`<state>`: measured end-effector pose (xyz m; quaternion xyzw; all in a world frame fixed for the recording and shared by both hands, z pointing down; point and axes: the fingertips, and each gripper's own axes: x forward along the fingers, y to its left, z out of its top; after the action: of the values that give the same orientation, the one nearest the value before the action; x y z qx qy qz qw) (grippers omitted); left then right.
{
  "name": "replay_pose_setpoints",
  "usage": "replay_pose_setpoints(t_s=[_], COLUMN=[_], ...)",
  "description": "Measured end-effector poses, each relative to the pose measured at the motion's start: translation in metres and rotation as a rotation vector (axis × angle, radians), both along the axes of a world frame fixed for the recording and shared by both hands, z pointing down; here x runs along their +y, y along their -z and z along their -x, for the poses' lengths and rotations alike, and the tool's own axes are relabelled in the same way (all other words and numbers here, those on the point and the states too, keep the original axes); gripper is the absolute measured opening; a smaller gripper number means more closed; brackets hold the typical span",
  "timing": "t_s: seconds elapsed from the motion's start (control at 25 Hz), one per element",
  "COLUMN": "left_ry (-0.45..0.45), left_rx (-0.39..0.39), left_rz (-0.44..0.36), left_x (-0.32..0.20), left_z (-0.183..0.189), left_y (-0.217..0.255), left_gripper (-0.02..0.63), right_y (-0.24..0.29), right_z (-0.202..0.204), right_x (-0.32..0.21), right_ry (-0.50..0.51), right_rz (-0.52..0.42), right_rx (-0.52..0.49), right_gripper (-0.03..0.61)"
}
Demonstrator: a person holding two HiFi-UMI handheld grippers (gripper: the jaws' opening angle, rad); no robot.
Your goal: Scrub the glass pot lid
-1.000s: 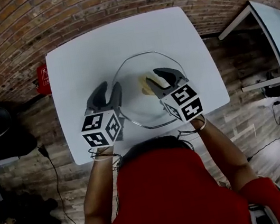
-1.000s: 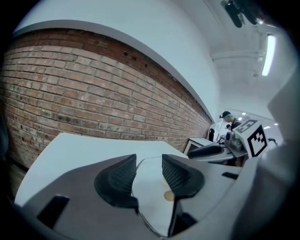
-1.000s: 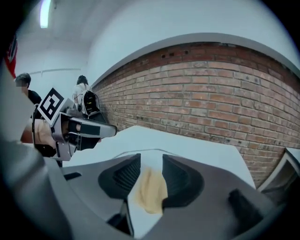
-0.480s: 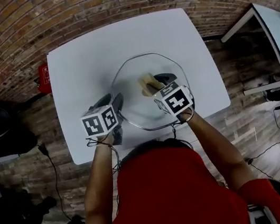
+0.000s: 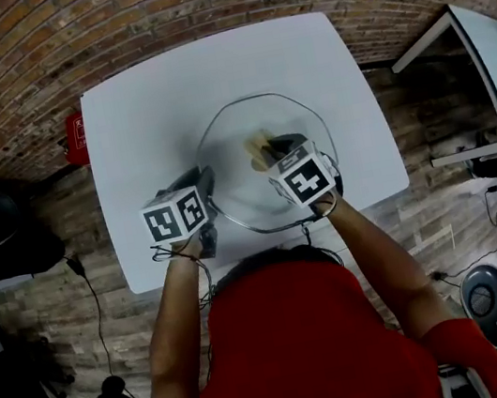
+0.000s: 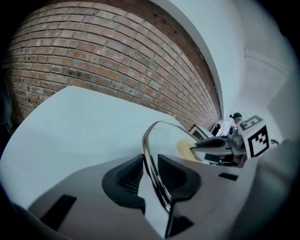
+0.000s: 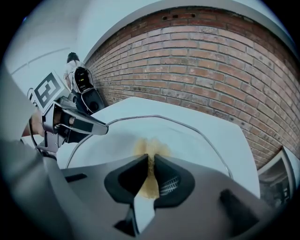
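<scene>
— How do the left gripper's jaws stand?
— Half apart and closing on the metal rim of the glass pot lid, one pad on each side, at the lid's left edge.
— And the right gripper?
— Jaws closing, nearly together, pinching a yellow sponge above the glass, near the lid's middle. The lid lies on the white table.

Both forearms reach forward and down, side by side. On the left grey hand-held gripper the jaws are closing - black pads pinch the metal-rimmed glass pot lid at its edge. On the right grey hand-held gripper the jaws are closing on a yellow sponge.
</scene>
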<state>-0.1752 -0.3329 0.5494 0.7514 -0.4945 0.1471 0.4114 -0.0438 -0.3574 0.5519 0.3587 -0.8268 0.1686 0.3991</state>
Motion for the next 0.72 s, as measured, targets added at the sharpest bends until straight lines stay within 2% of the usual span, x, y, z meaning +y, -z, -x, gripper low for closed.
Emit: replay_pose_setpoints(t_s=[0.2,0.44,0.72], left_ry=[0.009,0.009,0.0], left_rx=[-0.004,-0.002,-0.009], left_rz=[0.002,0.006,0.013], left_x=[0.001,0.0,-0.001], left_z=[-0.001,-0.001,-0.001], left_y=[0.0,0.0,0.0], left_gripper=[0.104,0.104,0.104], right_y=[0.021,0.048,0.031], right_z=[0.002,0.041,0.089], right_x=[-0.005,-0.028,-0.039], right_ry=[-0.029,-0.018,0.033], right_rz=[-0.028,-0.075,-0.033], right_rx=[-0.034,-0.102,-0.11], right_gripper=[0.052,0.052,0.052])
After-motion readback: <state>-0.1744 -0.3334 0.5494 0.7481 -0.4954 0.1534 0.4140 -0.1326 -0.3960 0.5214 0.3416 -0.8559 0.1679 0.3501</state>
